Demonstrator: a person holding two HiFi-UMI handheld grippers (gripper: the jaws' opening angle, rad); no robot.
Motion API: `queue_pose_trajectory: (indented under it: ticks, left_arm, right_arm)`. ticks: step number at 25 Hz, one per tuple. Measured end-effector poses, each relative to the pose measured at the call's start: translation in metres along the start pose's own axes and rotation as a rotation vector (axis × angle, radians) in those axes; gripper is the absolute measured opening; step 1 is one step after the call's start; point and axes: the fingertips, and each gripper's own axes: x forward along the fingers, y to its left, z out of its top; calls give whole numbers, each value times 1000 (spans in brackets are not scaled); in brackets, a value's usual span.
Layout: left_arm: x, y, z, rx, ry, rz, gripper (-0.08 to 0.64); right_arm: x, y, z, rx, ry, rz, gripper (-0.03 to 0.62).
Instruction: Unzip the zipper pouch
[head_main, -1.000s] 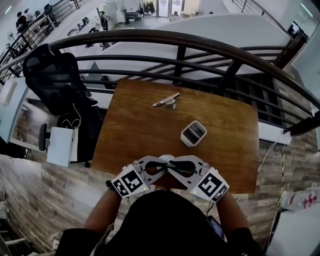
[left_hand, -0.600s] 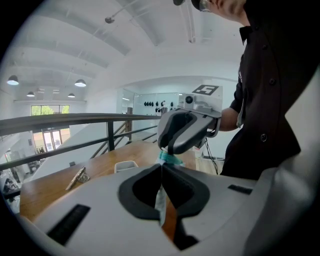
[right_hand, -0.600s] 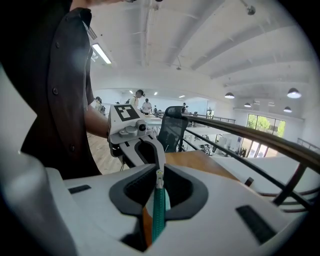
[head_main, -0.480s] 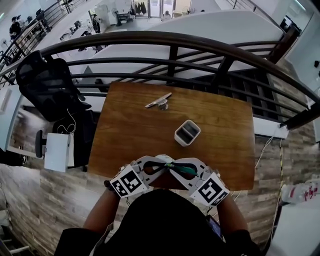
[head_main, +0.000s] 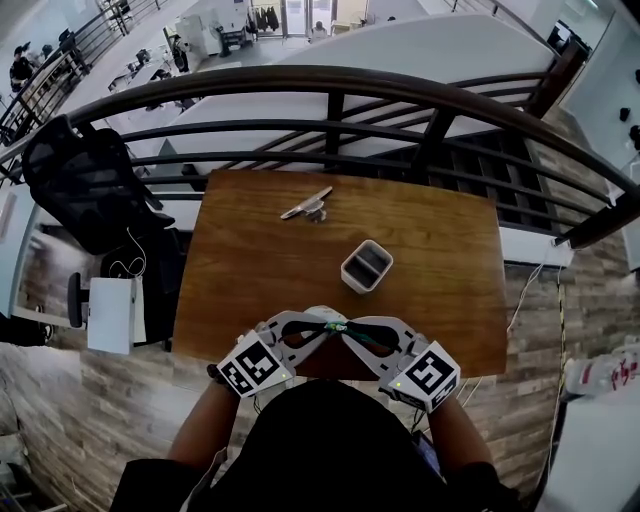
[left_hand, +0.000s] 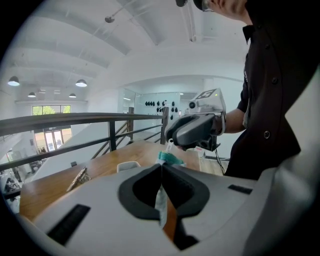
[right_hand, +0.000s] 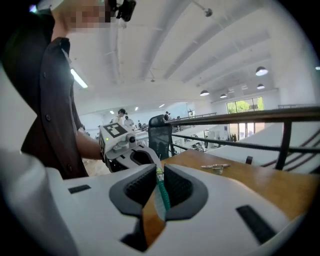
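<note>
At the near table edge, close to the torso, both grippers are meeting tip to tip. The left gripper (left_hand: 161, 169) is clenching the pale fabric edge of the pouch (left_hand: 160, 200), pads fully closed on it. The right gripper (right_hand: 159, 174) is pinching the teal zipper (right_hand: 162, 197). I can't tell whether it's biting the pull itself or just the tape.

My read: the unzip stroke is getting set up and the zipper is looking mostly closed. To do it well:
- Left should be acting as a fixed anchor only.
- Right should be drawing straight along the zipper line, away from left, keeping the strip taut.
- No rolling or twisting, or the fabric is likely bunching into the slider.
- If right is only on tape, it's slipping or dragging the whole pouch, so regrip on the pull.

The pouch is hanging between the two tips, caught by both, over the near part of the table (head_main: 430, 250). Whether it's touching the wood isn't showing.

A small white box (head_main: 366, 266) is sitting mid-table, well apart. A metal clip-like item (head_main: 305, 205) is lying near the far edge.
</note>
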Motion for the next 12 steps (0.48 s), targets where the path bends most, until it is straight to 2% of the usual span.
queue_pose_trajectory:
  ticks: [6,12]
  left_arm:
    - [2,3,-2,-8,2,18,17]
    - [9,3,0,13,16,19,17]
  right_arm:
    - [-3,-9,-11,210,-29,-36,44]
    - [-3,-28,-26,639,-87,-5,44]
